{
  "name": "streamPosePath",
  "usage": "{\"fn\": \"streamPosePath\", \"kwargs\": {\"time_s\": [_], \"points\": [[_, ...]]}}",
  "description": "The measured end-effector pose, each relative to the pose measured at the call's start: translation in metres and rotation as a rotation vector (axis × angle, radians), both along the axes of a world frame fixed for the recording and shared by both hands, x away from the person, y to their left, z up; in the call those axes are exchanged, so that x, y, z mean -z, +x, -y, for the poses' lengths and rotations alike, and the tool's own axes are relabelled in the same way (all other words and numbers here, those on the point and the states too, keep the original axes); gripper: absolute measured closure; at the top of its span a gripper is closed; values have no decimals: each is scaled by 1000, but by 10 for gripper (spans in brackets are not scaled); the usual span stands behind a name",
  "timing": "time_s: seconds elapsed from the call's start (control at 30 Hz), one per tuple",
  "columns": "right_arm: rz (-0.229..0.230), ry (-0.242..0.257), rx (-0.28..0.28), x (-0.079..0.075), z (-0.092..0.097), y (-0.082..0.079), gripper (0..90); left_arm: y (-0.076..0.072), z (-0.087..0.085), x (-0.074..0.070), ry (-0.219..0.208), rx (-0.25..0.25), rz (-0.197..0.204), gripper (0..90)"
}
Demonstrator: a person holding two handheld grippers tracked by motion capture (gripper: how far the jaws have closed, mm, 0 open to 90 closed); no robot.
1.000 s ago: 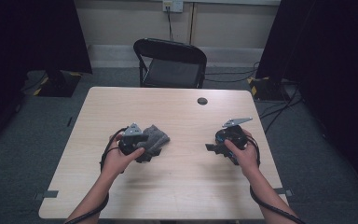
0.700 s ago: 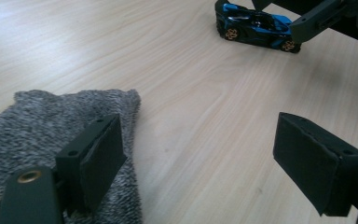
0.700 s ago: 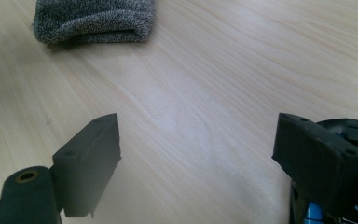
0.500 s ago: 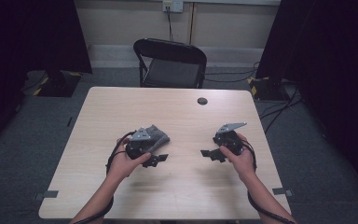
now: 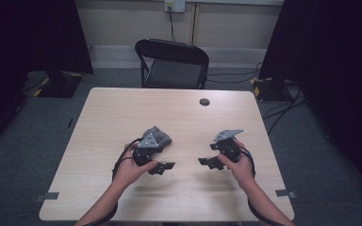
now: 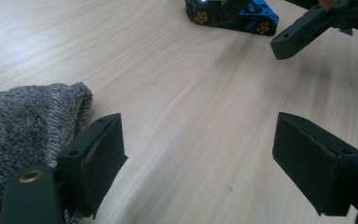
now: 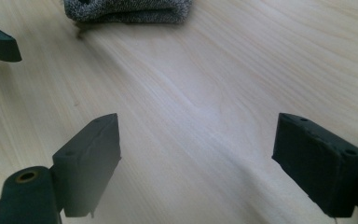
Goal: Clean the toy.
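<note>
A folded grey knit cloth lies on the light wooden table, left of centre. My left gripper is just in front of it, jaws pointing right. In the left gripper view the cloth lies beside the left jaw, and the left gripper is open over bare wood. A blue and black toy car sits ahead, by the other gripper's jaw. My right gripper points left toward the left one. In its own view the right gripper is open and empty, the cloth farther off.
A small black round object lies near the table's far edge. A black folding chair stands behind the table. Dark curtains hang on both sides, and cables run over the floor at right.
Both hands have drawn back toward the near edge and turned inward, so the two grippers now face each other. The grey cloth has stayed in place.
</note>
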State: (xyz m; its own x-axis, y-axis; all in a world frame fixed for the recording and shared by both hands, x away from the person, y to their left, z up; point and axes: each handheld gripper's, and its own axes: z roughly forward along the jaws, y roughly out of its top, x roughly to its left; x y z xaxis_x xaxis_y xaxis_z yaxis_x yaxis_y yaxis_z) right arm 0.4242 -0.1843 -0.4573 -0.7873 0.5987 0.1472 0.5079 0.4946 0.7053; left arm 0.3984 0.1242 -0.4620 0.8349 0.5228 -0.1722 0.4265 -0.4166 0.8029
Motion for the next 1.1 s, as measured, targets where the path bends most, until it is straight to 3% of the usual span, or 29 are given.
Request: {"fn": "streamPosePath", "kwargs": {"time_s": [1.1], "points": [[-24, -3, -81, 24, -12, -22, 144, -17, 9, 19, 23, 74, -27, 164]]}}
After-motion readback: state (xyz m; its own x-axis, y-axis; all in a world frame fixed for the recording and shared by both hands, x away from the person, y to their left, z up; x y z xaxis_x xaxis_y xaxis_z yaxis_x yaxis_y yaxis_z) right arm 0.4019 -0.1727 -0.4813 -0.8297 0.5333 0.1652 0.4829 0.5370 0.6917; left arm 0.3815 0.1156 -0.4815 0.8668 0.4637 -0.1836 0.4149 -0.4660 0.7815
